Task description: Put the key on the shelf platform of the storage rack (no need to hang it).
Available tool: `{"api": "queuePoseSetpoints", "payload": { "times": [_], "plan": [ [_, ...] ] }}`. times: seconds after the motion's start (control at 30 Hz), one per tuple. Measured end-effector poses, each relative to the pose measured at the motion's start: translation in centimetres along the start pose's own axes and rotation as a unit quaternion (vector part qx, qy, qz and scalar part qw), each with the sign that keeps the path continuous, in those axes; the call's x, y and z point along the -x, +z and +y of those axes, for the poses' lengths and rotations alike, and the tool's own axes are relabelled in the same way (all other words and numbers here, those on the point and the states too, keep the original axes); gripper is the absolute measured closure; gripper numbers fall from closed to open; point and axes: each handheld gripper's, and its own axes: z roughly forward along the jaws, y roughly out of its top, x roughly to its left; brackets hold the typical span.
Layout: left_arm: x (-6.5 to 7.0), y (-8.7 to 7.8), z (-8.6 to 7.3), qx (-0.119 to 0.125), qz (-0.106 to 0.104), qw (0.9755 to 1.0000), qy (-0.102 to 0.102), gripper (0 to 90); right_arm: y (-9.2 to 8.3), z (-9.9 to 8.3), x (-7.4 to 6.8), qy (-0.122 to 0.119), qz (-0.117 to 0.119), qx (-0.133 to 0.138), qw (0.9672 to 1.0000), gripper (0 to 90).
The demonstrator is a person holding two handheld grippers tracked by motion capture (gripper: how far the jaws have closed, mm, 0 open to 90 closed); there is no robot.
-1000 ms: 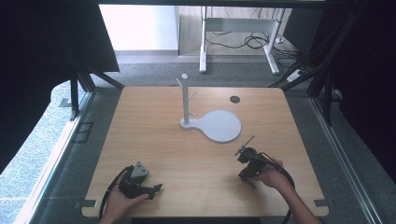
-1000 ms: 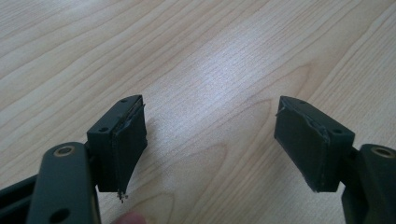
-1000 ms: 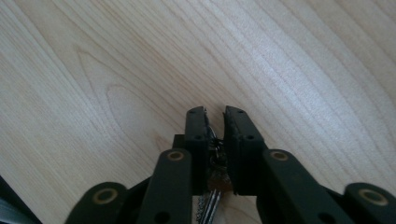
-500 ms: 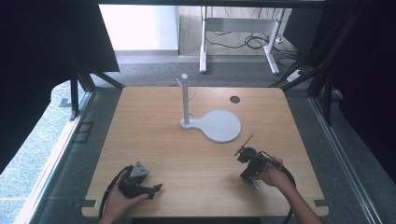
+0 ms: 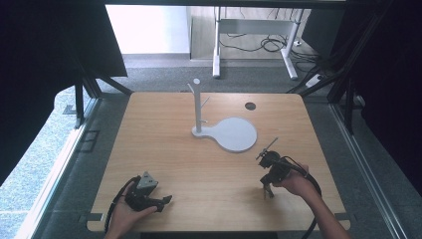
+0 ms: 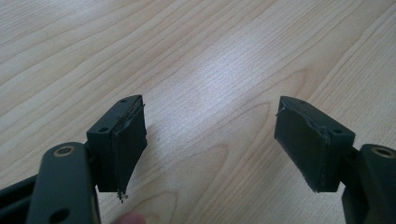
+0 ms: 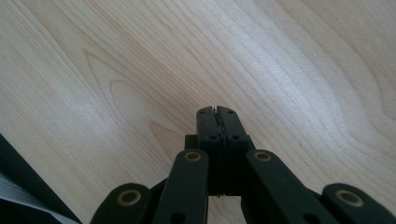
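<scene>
In the left gripper view my left gripper (image 6: 211, 107) stands wide open over bare wood, with nothing between its black pads (image 6: 128, 140). From above it (image 5: 164, 201) lies in a hand near the table's front left edge. The right gripper (image 7: 218, 111) is shut, its two jaws pressed together with nothing in them, tips close above the wood. In the high view it (image 5: 267, 193) is held at the front right, pointing down at the table. A white stand (image 5: 234, 134) with a round flat base and a thin upright pole (image 5: 198, 107) sits at the table's middle back.
The wooden table (image 5: 164, 144) has a small dark round hole (image 5: 250, 105) near its far right. A black cable (image 5: 311, 186) trails from the right gripper past the forearm. Dark frame legs and floor surround the table; a white desk frame (image 5: 216, 45) stands beyond it.
</scene>
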Motion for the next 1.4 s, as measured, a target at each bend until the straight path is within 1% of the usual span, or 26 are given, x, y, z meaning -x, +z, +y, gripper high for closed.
{"api": "queuePoseSetpoints", "payload": {
  "times": [0.03,0.17,0.4,0.5,0.77,1.07,1.27,1.33,1.4],
  "plan": [
    [0.0,0.0,0.0,0.003,0.0,1.0,-0.003,25.4,-0.5,0.0,0.0,-0.002,-0.004,0.004,1.0,90.0],
    [0.0,0.0,0.0,0.004,0.0,1.0,-0.002,25.4,-1.3,0.1,0.2,0.0,-0.006,0.011,0.9999,90.0],
    [-0.1,-0.1,0.0,0.005,0.0,1.0,-0.002,25.4,-2.3,0.2,0.5,0.004,-0.009,0.017,0.9998,90.0],
    [-0.1,-0.2,0.0,0.005,0.001,1.0,-0.005,25.4,-2.6,0.3,0.5,0.002,-0.011,0.017,0.9998,90.0],
    [-0.1,-0.2,0.0,0.005,0.002,1.0,-0.004,25.4,-3.4,0.8,0.7,0.001,-0.015,0.021,0.9997,90.0],
    [-0.2,-0.2,-0.1,0.006,0.002,1.0,-0.004,25.4,-4.0,1.5,0.7,0.002,-0.013,0.022,0.9997,90.0],
    [-0.2,-0.2,-0.1,0.005,0.002,1.0,-0.005,25.3,-4.4,2.0,0.9,-0.002,-0.012,0.028,0.9995,90.0],
    [-0.2,-0.2,-0.1,0.005,0.002,1.0,-0.005,25.3,-4.5,2.2,0.9,0.002,-0.01,0.03,0.9995,90.0],
    [-0.2,-0.2,-0.1,0.005,0.002,1.0,-0.004,25.3,-4.7,2.5,1.0,0.0,-0.009,0.033,0.9994,90.0]
  ]
}}
